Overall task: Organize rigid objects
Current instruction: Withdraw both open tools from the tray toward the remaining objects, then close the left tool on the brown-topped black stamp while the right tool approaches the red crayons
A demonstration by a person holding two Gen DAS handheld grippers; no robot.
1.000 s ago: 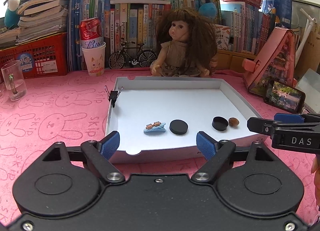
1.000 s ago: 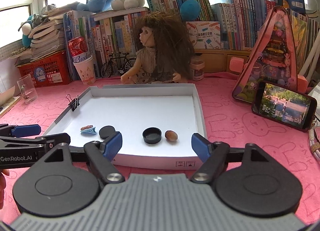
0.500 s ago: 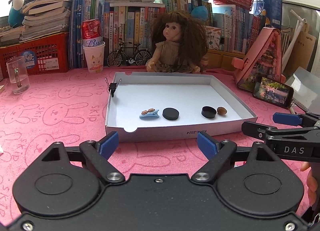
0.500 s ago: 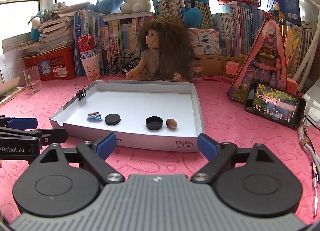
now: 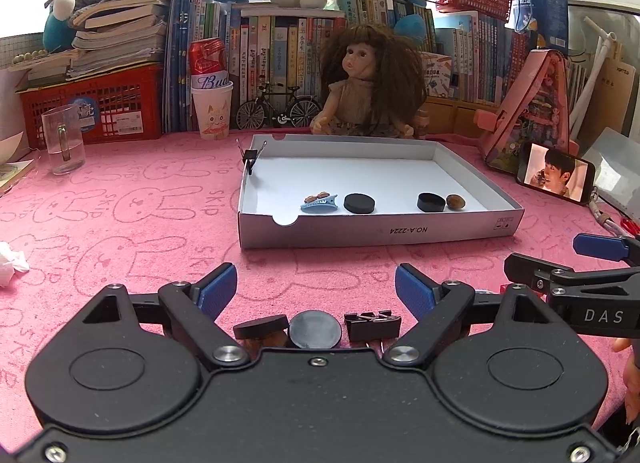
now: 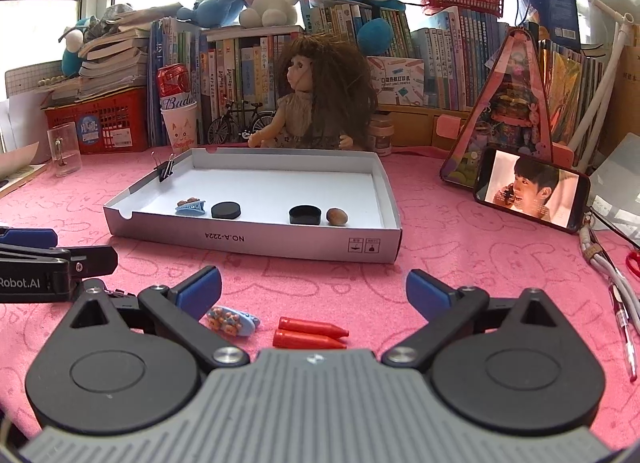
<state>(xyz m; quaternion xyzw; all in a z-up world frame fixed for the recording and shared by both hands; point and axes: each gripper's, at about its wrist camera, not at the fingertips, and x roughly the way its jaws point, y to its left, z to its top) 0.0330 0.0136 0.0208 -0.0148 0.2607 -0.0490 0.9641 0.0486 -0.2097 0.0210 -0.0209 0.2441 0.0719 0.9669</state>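
White shallow box [image 5: 372,229], on the pink rabbit-print cloth [image 5: 120,223], at 12 o'clock from both grippers. Contents, along its near wall: blue hair clip [image 5: 319,205], black disc [image 5: 359,203], black cap [image 5: 431,202], brown nut [image 5: 455,201] touching the cap. A black binder clip [image 5: 251,156] grips the box's left wall.

Loose on the cloth, near side of the box: a black disc on edge [image 5: 261,326], a grey disc [image 5: 315,329], a second binder clip [image 5: 372,325], all close below the left gripper [image 5: 316,289]; a second blue hair clip [image 6: 232,321] and two red crayons [image 6: 310,333] below the right gripper [image 6: 314,289].

Left gripper: jaws wide apart, nothing between them. Right gripper: jaws have just been opening, now spread wide, nothing held.

Surroundings: doll [image 5: 370,87] at 12 o'clock behind the box; phone [image 5: 556,179] at 2 o'clock; glass mug [image 5: 64,139] at 10 o'clock.
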